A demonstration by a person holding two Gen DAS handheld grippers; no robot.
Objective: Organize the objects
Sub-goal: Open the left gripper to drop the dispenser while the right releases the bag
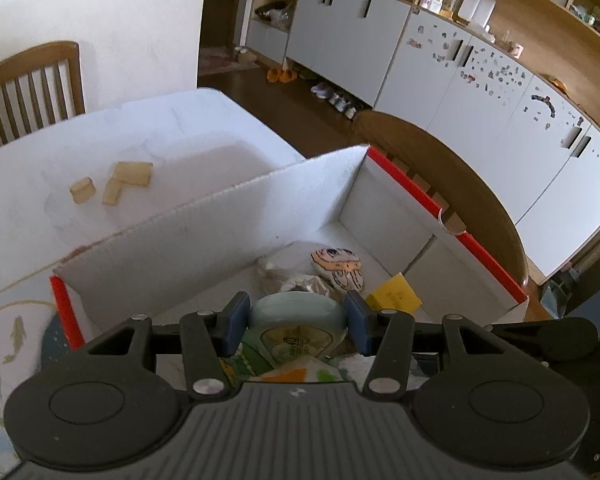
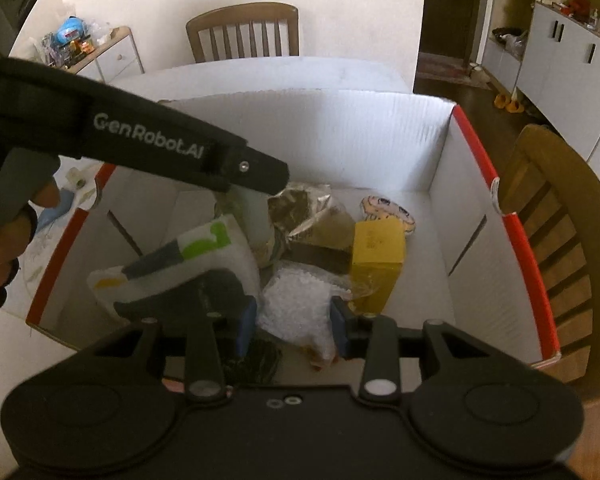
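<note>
Left wrist view looks down into a white cardboard box [image 1: 204, 236] with red edges, filling the middle of the frame on a white table [image 1: 188, 128]. At lower centre the left gripper [image 1: 296, 320] has its blue pads closed against both sides of a pale green bottle [image 1: 296, 314], held over the box's interior. Past it, on the box floor, lie a crumpled clear bag [image 1: 288, 278], a flat cartoon plush [image 1: 338, 270] and a yellow carton [image 1: 394, 298], the plush toward centre and the carton just right of it. Outside the box, at centre left, three tan blocks [image 1: 112, 184] sit on the table. Right wrist view shows the same box [image 2: 340, 136] from above: a white packet with green print [image 2: 204, 252] at left, a foil bag [image 2: 304, 208] in the middle, the plush [image 2: 384, 208] and carton [image 2: 376, 256] toward the right, and a bag of white pellets [image 2: 296, 312] at lower centre. The right gripper [image 2: 294, 328] hangs over that pellet bag with its jaws spread to either side; whether the pads touch it cannot be told. The left gripper's body [image 2: 148, 140] crosses the upper left, reaching into the box.
</note>
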